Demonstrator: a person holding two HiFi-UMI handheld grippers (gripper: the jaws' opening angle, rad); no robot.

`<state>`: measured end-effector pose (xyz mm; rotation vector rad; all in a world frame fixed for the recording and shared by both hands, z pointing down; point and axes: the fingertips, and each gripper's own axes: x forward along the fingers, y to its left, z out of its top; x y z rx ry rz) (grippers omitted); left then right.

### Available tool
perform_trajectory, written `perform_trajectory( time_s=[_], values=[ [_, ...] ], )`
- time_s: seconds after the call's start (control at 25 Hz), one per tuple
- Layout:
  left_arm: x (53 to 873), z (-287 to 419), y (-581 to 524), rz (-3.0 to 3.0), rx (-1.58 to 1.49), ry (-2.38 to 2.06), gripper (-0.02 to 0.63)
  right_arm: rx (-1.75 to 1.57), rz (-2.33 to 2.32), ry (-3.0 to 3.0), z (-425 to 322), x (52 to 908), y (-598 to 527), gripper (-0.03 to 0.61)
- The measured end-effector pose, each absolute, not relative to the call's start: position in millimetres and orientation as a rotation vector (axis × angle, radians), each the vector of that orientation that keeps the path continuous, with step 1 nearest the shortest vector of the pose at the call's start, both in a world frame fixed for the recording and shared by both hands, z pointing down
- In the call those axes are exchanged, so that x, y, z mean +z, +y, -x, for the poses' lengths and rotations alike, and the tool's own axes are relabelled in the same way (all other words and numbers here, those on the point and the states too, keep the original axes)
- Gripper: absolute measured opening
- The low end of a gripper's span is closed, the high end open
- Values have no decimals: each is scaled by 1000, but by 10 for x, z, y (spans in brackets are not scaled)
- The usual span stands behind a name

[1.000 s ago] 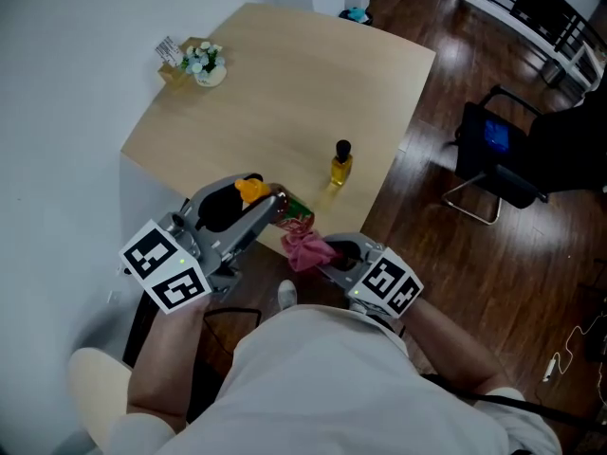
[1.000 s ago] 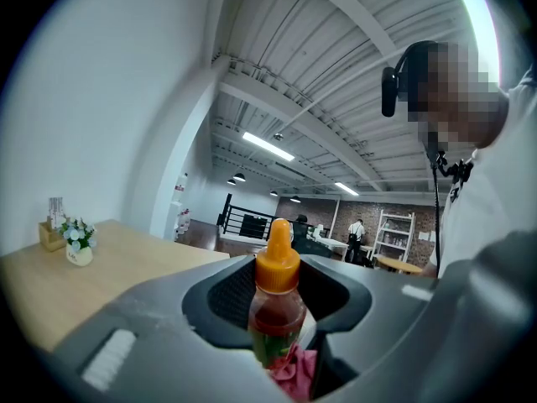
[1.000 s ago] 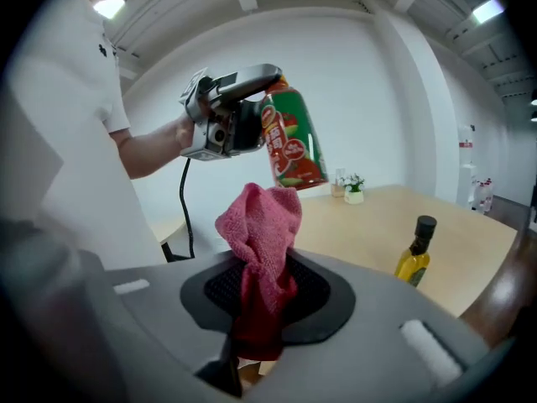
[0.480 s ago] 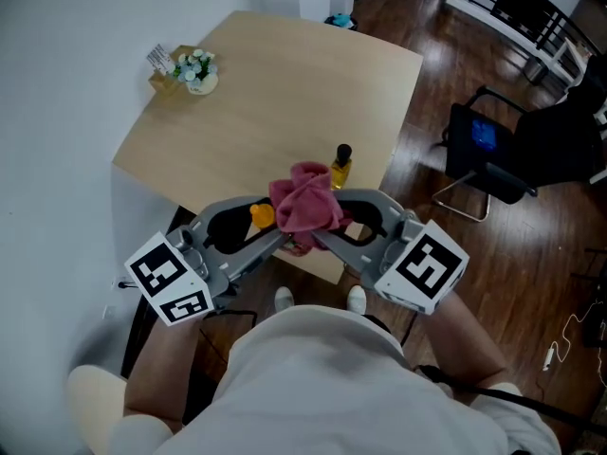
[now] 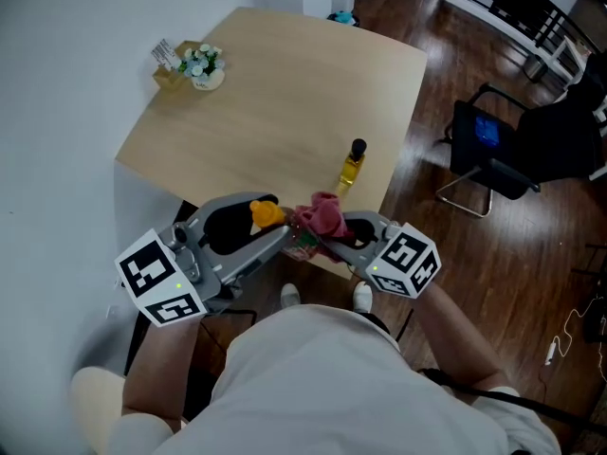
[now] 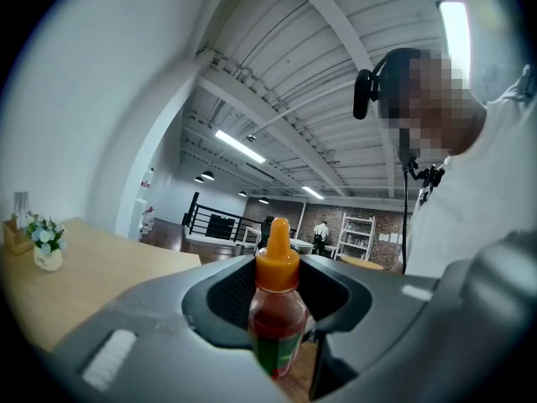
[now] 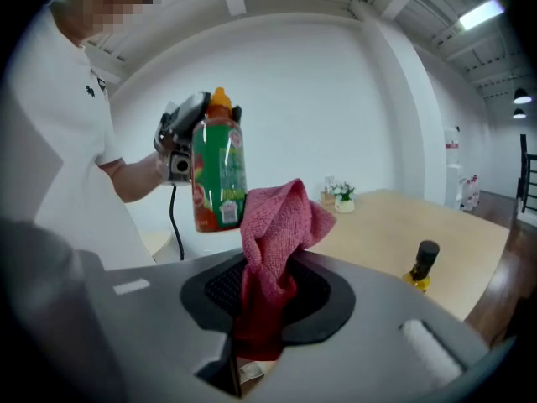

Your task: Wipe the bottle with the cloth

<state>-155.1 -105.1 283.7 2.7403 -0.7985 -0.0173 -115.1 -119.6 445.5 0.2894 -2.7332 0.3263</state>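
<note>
- Clearly the wiping step was in hand: nearest the person's torso, the left gripper [image 5: 275, 235] had its fingers clamped tight on the bottle [image 7: 216, 175] (orange cap, green label, red sauce inside), holding it in the air over the near edge of the surface [image 5: 275, 93].
- Just beside it, the right gripper [image 5: 346, 238] had its fingers closed on the pink cloth [image 7: 273, 225], whose loose fold stood up from them and seemed to brush the bottle's lower side, though real contact was hard to confirm.
- Next, I judged, the cloth wanted pressing onto the label and drawing along it, with the bottle turned to bring fresh faces round.
- Room was tight only between the two grippers and the torso; forward, the surface lay mostly bare.
- A small oil bottle [image 5: 353, 164] stood near the surface's right edge, close enough to knock with a wide sweep.
- A flower pot [image 5: 202, 64] sat at the far left corner, well apart, and a dark chair [image 5: 493, 150] stood off on the floor to the right.
</note>
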Motion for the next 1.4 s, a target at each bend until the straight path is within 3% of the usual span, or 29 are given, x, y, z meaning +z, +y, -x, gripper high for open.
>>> perform_trajectory(
  time_s=[0.48,0.84,1.4],
  values=[
    [2896,1678,-1136,-2796,89,-786,161,692,-207,-2777,1635,4569,-835,91],
    [3315,1547,-1428,-2816,190,-758,161,717,-585,-2680,820,4732,-954,91],
    [5127,1266,-2355,-2728,457,-997,161,810,-1060,-2487,-683,4760,-656,91]
  ],
)
